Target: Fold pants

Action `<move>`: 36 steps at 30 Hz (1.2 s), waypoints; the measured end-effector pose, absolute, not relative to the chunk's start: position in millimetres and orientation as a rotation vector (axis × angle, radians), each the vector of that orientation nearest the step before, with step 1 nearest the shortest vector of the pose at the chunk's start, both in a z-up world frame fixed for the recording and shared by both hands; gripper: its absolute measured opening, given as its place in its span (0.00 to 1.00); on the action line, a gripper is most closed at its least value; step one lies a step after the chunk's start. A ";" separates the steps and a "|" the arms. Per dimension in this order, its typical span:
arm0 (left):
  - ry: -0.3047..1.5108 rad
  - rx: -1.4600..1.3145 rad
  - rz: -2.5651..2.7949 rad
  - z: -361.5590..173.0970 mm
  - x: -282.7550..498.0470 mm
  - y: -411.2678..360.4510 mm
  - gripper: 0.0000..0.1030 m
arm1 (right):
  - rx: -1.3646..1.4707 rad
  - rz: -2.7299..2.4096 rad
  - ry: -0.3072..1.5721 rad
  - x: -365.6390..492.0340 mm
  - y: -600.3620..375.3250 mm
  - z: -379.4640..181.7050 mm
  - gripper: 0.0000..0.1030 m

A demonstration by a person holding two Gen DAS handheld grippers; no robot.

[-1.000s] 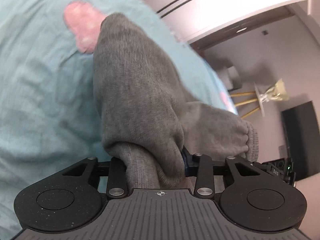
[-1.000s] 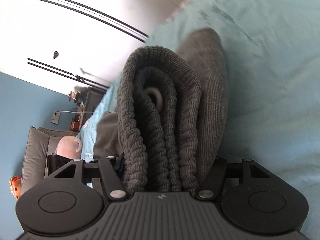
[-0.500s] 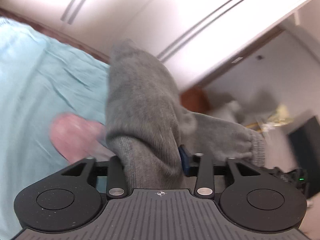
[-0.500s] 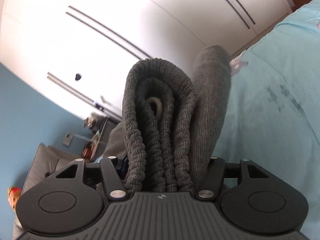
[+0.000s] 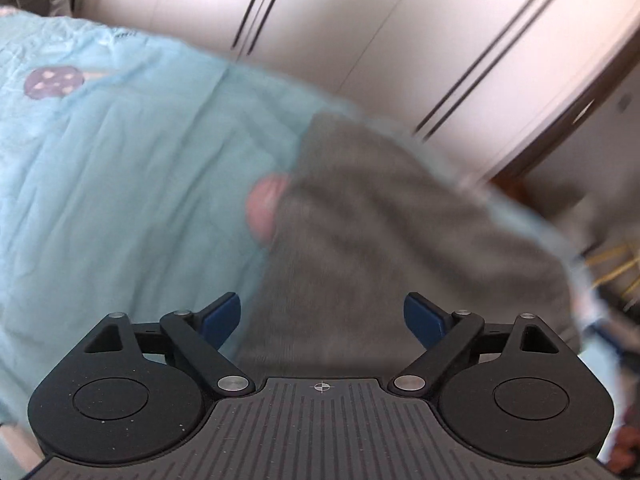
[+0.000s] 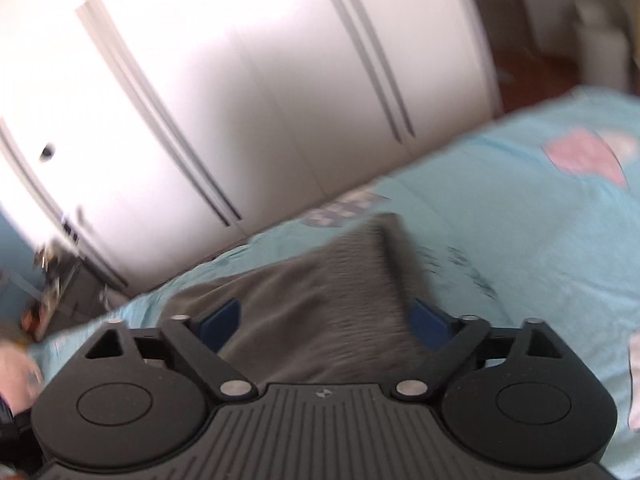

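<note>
The grey knit pants (image 5: 384,240) lie on the light blue bedsheet (image 5: 120,184), blurred by motion. My left gripper (image 5: 322,320) is open, its blue pads (image 5: 222,318) spread wide, with the pants lying just ahead between them. In the right wrist view the pants (image 6: 320,300) also lie flat on the sheet (image 6: 540,248). My right gripper (image 6: 324,320) is open, its jaws wide apart over the near edge of the fabric. Neither gripper holds the cloth.
White wardrobe doors (image 5: 380,40) stand behind the bed, also in the right wrist view (image 6: 240,100). The sheet carries a pink patch (image 6: 584,156) and a purple patch (image 5: 54,80). Furniture clutter sits at the far left (image 6: 52,280).
Both grippers opened and let go of the pants. The pants dropped from hanging in the jaws to lying on the sheet. Both cameras tilted toward the bed.
</note>
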State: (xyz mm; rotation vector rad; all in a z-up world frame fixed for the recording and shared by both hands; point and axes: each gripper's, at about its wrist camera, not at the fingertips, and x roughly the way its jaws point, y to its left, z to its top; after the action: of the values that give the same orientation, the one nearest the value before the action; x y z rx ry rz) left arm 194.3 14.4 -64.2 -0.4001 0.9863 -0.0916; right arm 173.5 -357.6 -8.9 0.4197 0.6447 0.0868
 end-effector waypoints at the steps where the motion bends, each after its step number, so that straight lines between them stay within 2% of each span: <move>1: 1.044 -0.350 -0.060 -73.6 196.5 7.2 0.92 | 0.381 0.070 0.647 173.4 -349.0 -10.7 0.94; 3: 1.038 -0.307 -0.058 -80.1 185.5 6.7 0.92 | 0.289 0.008 0.712 180.3 -335.2 -21.0 0.94; 6: 1.033 -0.266 -0.038 -67.6 175.0 10.0 0.92 | 0.028 -0.094 0.929 192.4 -322.3 -61.0 0.95; 10: 1.046 -0.296 -0.032 -67.3 162.2 18.6 0.92 | 0.149 -0.087 0.897 176.0 -336.7 -48.5 0.95; 14: 1.033 -0.313 -0.010 -68.8 156.3 18.0 0.92 | 0.147 -0.055 0.752 162.3 -323.3 -27.2 0.95; 15: 1.033 -0.307 -0.015 -71.4 159.3 16.8 0.93 | 0.111 -0.071 0.764 164.6 -319.7 -29.9 0.95; 17: 1.041 -0.305 -0.002 -67.9 153.8 17.8 0.93 | 0.004 -0.115 0.910 178.7 -314.8 -53.2 0.95; 18: 1.043 -0.294 0.013 -64.6 148.2 19.0 0.93 | 0.037 -0.106 0.952 179.9 -319.7 -62.1 0.95; 21: 1.029 -0.227 0.048 -56.0 125.2 17.9 0.93 | 0.187 -0.120 0.925 167.0 -337.2 -49.8 0.95; 24: 1.041 -0.194 0.022 -52.0 98.9 8.9 0.93 | 0.151 -0.148 0.867 138.4 -338.0 -33.9 0.95; 29: 1.131 -0.190 -0.080 -51.5 60.6 -18.1 0.94 | 0.201 -0.087 0.979 77.4 -332.6 -43.6 0.95; 34: 1.192 -0.024 -0.141 -57.6 35.7 -49.3 0.96 | 0.220 -0.203 0.942 12.8 -312.2 -40.7 0.95; 36: 1.163 0.063 -0.106 -53.2 26.6 -58.3 0.96 | 0.212 -0.154 0.869 -4.2 -308.6 -33.5 0.95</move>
State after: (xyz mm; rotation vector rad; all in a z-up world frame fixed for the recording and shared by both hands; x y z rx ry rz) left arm 26.6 -58.3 -53.2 0.0628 1.1626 -0.1064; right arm -4.2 -308.6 -33.5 0.2120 0.8693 -0.1544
